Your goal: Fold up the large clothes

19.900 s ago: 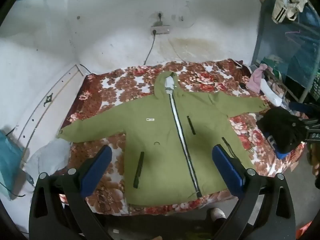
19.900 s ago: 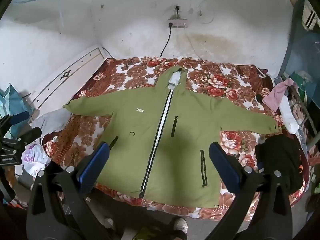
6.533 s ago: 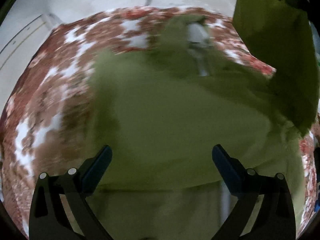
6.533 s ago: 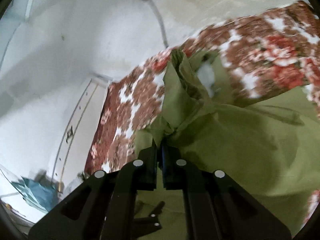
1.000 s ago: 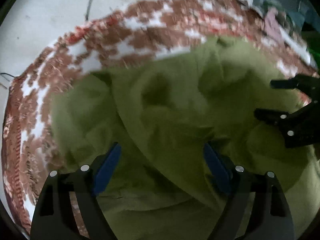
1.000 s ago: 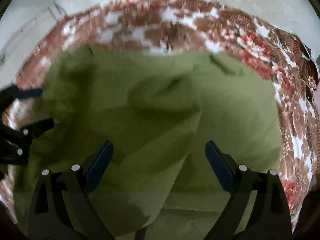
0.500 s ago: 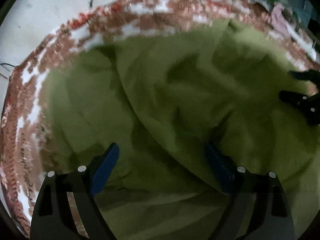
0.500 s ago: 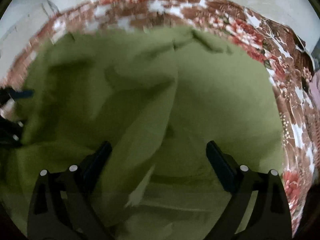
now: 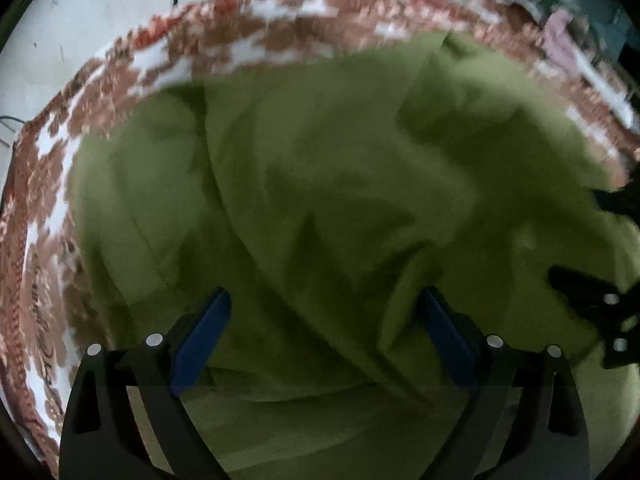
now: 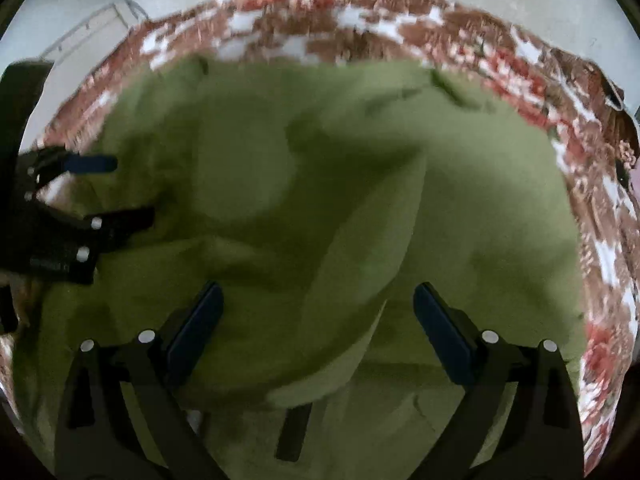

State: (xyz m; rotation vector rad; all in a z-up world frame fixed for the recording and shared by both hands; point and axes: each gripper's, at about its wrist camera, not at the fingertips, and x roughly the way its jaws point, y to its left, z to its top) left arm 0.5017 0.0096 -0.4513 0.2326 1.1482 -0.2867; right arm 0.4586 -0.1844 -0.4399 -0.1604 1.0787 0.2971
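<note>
Below both claws lies the green jacket (image 9: 340,200), bunched and folded over itself on the floral bedspread (image 9: 280,20). From the left wrist, the left claw (image 9: 324,320) shows its blue pads spread wide and still opening, with a thick diagonal fold of jacket running between them; the pads do not press on the cloth. Off to that claw's right, at the picture's edge, the black fingers of the right claw (image 9: 592,252) reach over the jacket, but only part of them shows, so their spread cannot be read from there. The right wrist settles it: the right claw (image 10: 318,308) stands wide too, holding nothing, with a raised ridge of jacket and a loose flap between and just ahead of its pads. Only this view shows a dark pocket slit (image 10: 292,432) on the jacket close under the claw, and the left claw (image 10: 120,188) seen from the side at far left, one blue pad above the other, apart. Both views are blurred, and the bedspread rings the jacket beyond the claws.
</note>
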